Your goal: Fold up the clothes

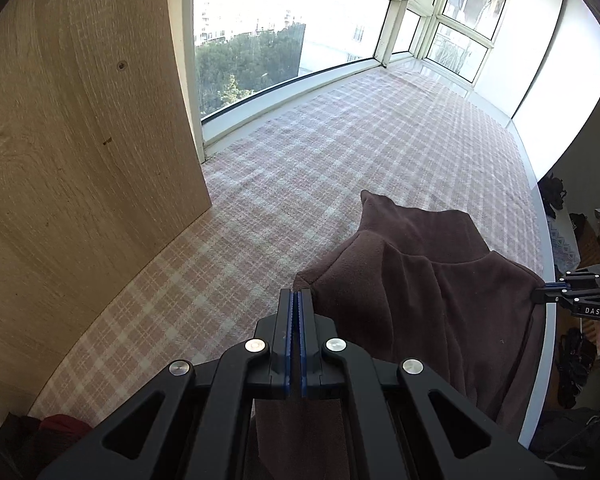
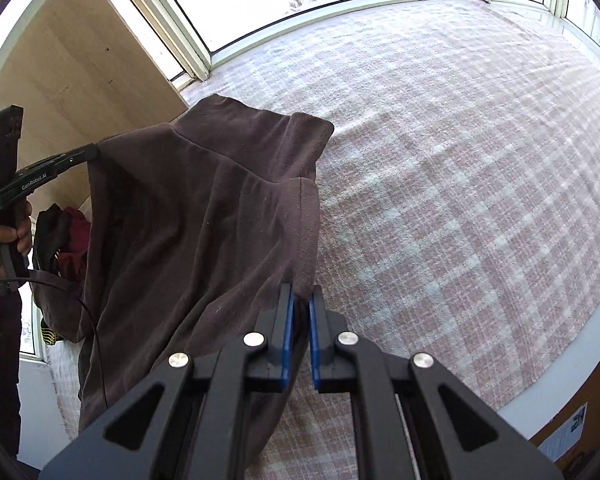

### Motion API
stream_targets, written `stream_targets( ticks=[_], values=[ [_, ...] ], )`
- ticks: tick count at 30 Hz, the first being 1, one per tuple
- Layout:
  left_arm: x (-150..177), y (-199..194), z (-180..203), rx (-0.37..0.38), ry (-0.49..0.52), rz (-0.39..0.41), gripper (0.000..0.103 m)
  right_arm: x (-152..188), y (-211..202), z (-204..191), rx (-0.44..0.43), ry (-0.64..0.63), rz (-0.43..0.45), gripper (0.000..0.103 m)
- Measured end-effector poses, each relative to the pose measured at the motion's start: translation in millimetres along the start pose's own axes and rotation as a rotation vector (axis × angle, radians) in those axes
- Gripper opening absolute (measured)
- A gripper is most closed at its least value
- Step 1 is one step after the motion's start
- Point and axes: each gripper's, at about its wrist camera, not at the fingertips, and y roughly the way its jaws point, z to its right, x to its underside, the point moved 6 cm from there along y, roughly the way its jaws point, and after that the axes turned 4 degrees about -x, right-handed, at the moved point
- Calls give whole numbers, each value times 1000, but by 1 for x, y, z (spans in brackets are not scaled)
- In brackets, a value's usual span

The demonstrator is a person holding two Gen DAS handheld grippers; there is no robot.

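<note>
A brown fleece top with a high collar hangs stretched between both grippers above the pink plaid cloth. My left gripper is shut on one shoulder edge, and brown fabric shows beneath its fingers. In the right wrist view the left gripper pinches the top's far left corner. My right gripper is shut on the other shoulder edge, with fabric squeezed between its blue pads. From the left wrist view the right gripper grips the top's right side. The lower part of the top is hidden.
A wooden panel stands at the left, against the window. A pile of dark and red clothes lies by the panel. The plaid-covered surface ends in a white edge. A person's hand holds the left gripper's handle.
</note>
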Motion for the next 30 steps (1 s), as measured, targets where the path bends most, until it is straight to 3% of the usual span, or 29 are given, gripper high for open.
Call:
stream_targets(
  ticks=[2, 5, 8, 10, 11, 12, 14, 17, 19, 20, 21, 26, 30],
  values=[
    [7, 12, -1, 28, -13, -59, 2, 3, 9, 4, 29, -7, -21, 7],
    [17, 35, -2, -9, 0, -111, 3, 8, 31, 8, 64, 3, -60, 7],
    [17, 43, 5, -22, 37, -117, 5, 5, 46, 43, 70, 16, -80, 7],
    [11, 43, 9, -23, 57, -107, 22, 6, 50, 42, 72, 17, -87, 7],
    [7, 44, 11, -38, 76, -99, 41, 5, 52, 41, 71, 19, -90, 7],
    [3, 45, 12, -52, 96, -94, 47, 5, 54, 40, 70, 21, -93, 7],
    [-4, 53, 13, -69, 132, -112, 48, 5, 55, 48, 69, 15, -101, 7],
    [-10, 69, 16, -84, 175, -149, 48, 11, 56, 76, 65, 13, -111, 7],
    [-8, 84, 18, -74, 186, -193, 42, 10, 57, 76, 58, 20, -115, 7],
    [-6, 90, 18, -59, 186, -224, 20, 10, 58, 76, 51, 26, -116, 7],
    [-4, 96, 18, -58, 181, -246, 8, 9, 58, 76, 47, 31, -117, 7],
    [-4, 79, 15, -33, 115, -183, 7, 7, 63, 86, 25, 31, -134, 7],
    [-10, 28, 8, -34, 53, -63, 7, 6, 57, 84, -5, 40, -111, 7]
  ],
)
